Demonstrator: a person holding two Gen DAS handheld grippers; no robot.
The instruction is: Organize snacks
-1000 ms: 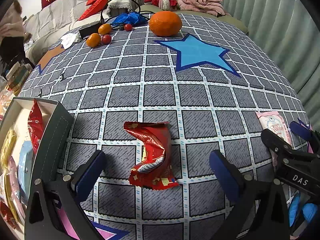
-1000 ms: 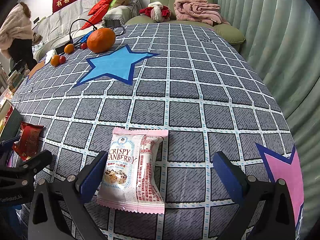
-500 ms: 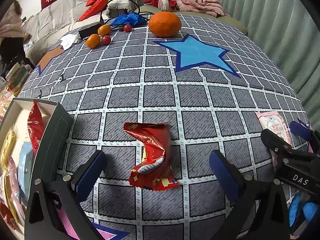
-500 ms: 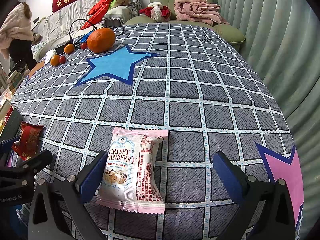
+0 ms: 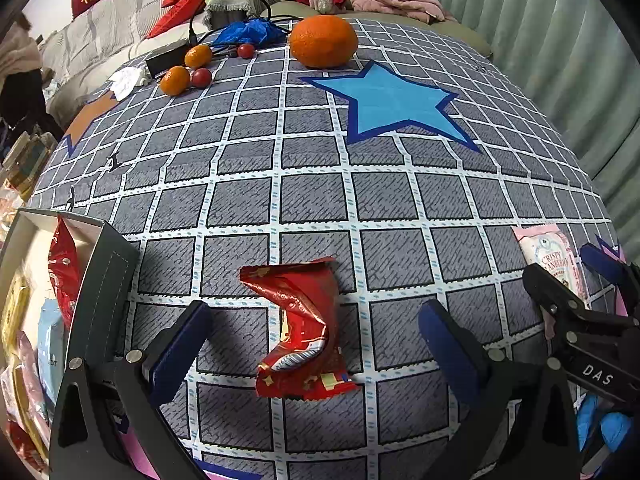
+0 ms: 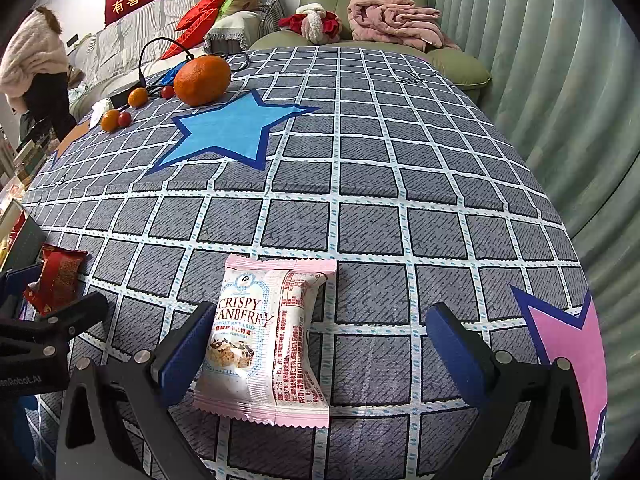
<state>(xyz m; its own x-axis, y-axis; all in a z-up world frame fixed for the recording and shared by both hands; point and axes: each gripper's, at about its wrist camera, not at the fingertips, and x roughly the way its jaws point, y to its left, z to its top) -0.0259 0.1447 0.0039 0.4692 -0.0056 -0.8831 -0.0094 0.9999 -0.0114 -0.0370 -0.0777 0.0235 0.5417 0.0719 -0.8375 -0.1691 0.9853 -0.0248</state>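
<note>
A crumpled red snack packet (image 5: 302, 332) lies on the checked tablecloth, right between the spread fingers of my left gripper (image 5: 316, 334), which is open. A pink-and-white "Crispy Cranberry" packet (image 6: 266, 340) lies flat between the fingers of my right gripper (image 6: 320, 340), also open, closer to the left finger. Each view shows the other packet at its edge: the pink packet (image 5: 550, 256) and the red packet (image 6: 56, 280). A dark box (image 5: 102, 280) at the left holds several snack packets.
At the far end of the table sit a large orange (image 5: 323, 41), small oranges (image 5: 175, 80), cherry tomatoes, a black cable and a blue bag. A green armchair with a pink blanket (image 6: 394, 20) stands beyond. A person in a fluffy top (image 6: 32, 60) stands far left.
</note>
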